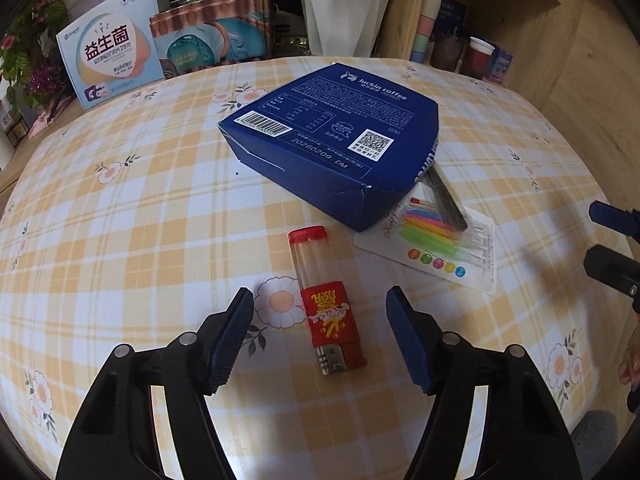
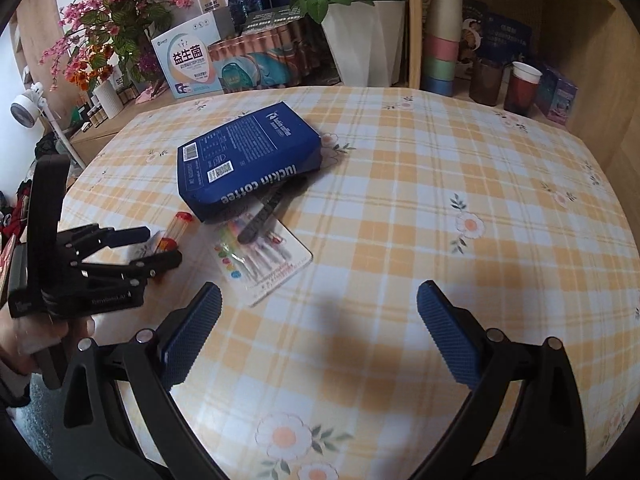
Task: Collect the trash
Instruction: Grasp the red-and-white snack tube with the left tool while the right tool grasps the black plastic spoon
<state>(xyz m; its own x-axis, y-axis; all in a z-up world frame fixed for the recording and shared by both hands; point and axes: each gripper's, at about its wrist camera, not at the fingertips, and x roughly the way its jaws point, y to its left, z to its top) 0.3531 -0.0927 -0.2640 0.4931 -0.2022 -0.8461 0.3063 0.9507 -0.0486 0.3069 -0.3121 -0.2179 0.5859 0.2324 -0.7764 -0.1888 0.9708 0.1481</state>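
**Red lighter framed by the left claw**

Red-capped lighter [image 1: 326, 300] lies on the checked tablecloth [image 1: 140, 208], long axis toward twelve o'clock, between the left gripper [image 1: 320, 334] pads, which stand apart, untouching. Right gripper [image 2: 318, 334], spread and empty, hovers farther off; blue box [image 1: 336, 140] at one o'clock.

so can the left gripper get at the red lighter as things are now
Probably yes. The lighter lies flat on the tablecloth between the left gripper's open jaws, with nothing over it; the blue box sits clear beyond its cap end.
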